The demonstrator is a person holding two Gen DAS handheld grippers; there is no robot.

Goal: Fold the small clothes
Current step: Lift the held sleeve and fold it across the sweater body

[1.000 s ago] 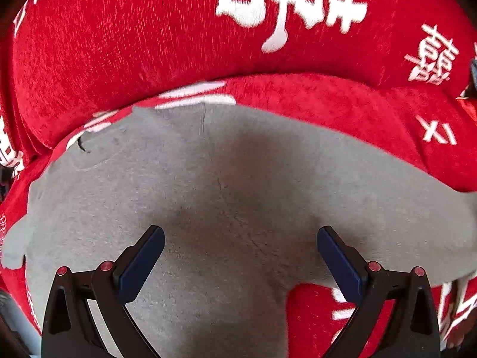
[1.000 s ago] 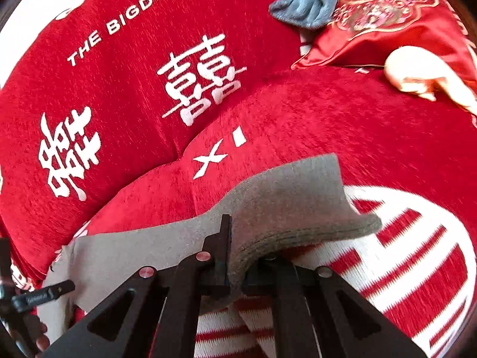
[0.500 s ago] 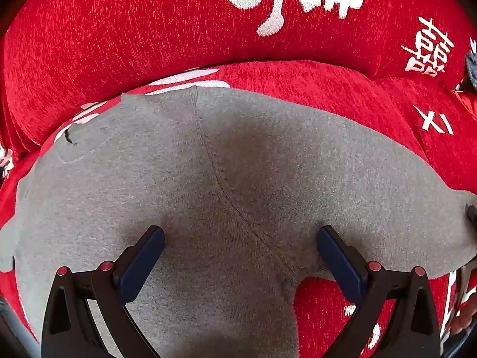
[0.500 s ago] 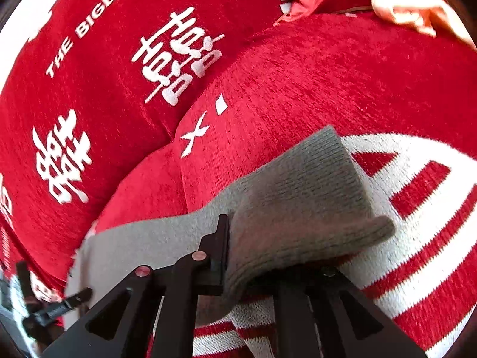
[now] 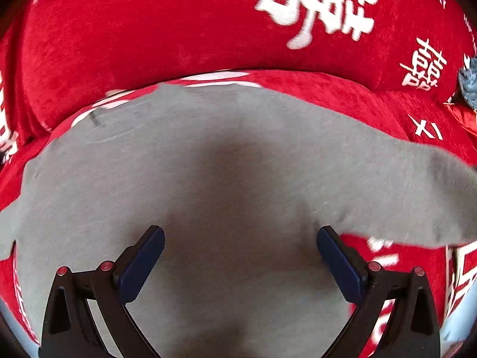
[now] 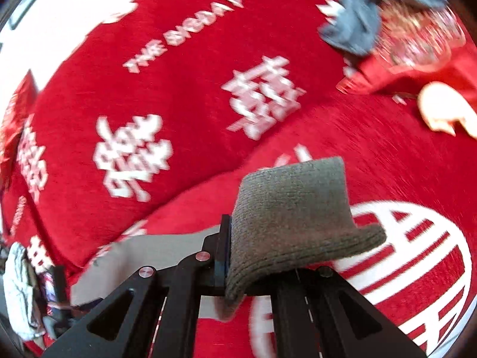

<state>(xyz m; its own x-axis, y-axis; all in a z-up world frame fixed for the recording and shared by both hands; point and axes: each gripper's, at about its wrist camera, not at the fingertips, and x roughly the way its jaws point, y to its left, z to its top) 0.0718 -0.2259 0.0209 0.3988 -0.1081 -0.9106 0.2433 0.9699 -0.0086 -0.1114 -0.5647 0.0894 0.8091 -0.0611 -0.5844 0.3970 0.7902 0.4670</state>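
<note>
Scene: we look along two hand-held tongs over a red sofa cover [image 5: 149, 29] printed with white characters.
Garment: a small grey knit garment [image 5: 238, 179] lies spread on the seat cushion, its ribbed cuff [image 6: 298, 217] lifted off the cushion at the right.
Right tongs [image 6: 229, 253]: clamped tight on the ribbed cuff, which drapes over the jaws.
Left tongs [image 5: 238, 256]: jaws wide apart, hovering above the grey cloth near its middle, gripping nothing.
Step in hand: we judge a fold, the cuff end to be carried left across the body.
Doing it well: we would keep the cuff taut and low, and press the left tongs down as an anchor so the body does not slide.
Edges: the garment's far edge runs close to the backrest crease.
Open room: bare red cushion lies right of the cuff; a blue-grey cloth [image 6: 357, 24] and a pale object [image 6: 441, 110] sit far right, well apart.
</note>
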